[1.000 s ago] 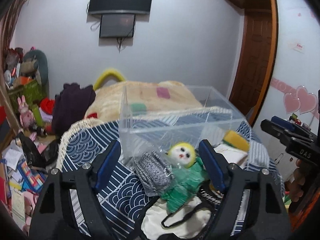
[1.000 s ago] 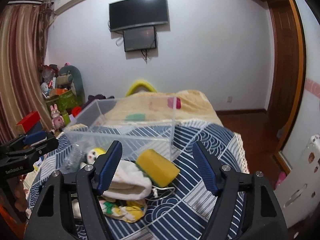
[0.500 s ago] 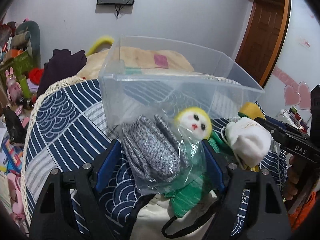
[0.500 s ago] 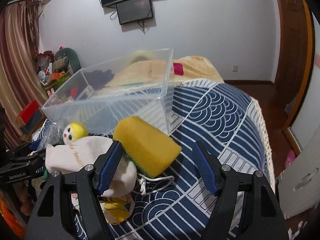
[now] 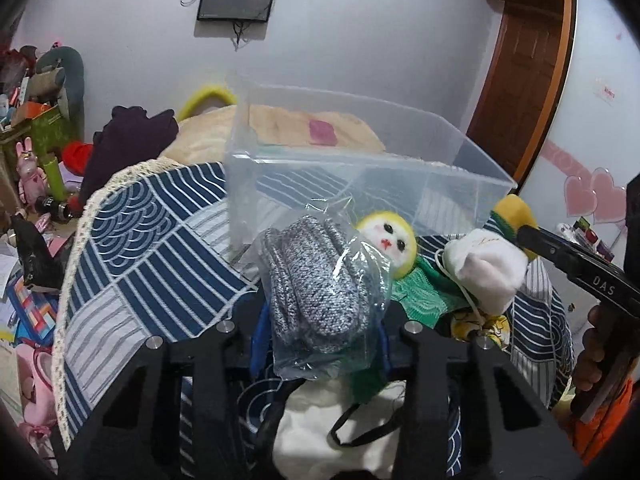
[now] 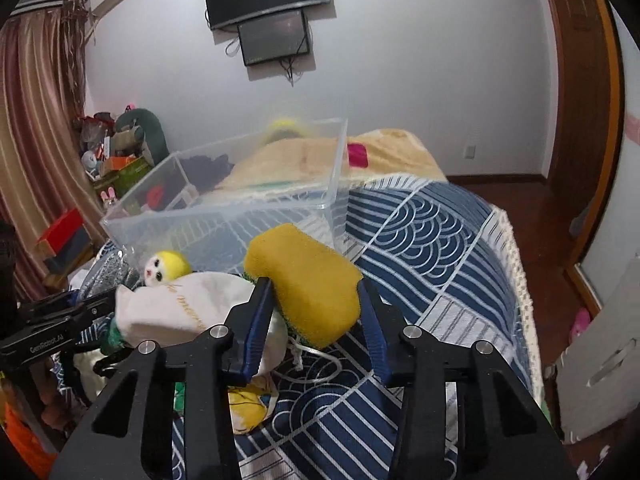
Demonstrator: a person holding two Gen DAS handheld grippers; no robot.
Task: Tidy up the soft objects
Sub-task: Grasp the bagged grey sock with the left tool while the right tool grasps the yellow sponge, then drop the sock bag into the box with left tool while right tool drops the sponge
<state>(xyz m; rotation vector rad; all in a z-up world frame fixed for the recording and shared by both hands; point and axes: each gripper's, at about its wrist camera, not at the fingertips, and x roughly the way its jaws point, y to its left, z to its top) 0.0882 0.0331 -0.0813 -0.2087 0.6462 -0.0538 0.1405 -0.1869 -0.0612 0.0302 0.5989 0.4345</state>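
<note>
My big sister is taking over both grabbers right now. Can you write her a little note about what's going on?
Left hand-held gripper: shut on the bagged grey knit.
Right hand-held gripper: shut on the yellow sponge.
Both things sit low over the blue patterned cloth, in front of the clear bin.
Done: two grabs. Nothing is in the bin.
Left: drop both into the bin, then probably the yellow-headed doll, white pouch and the other soft things in front.
</note>
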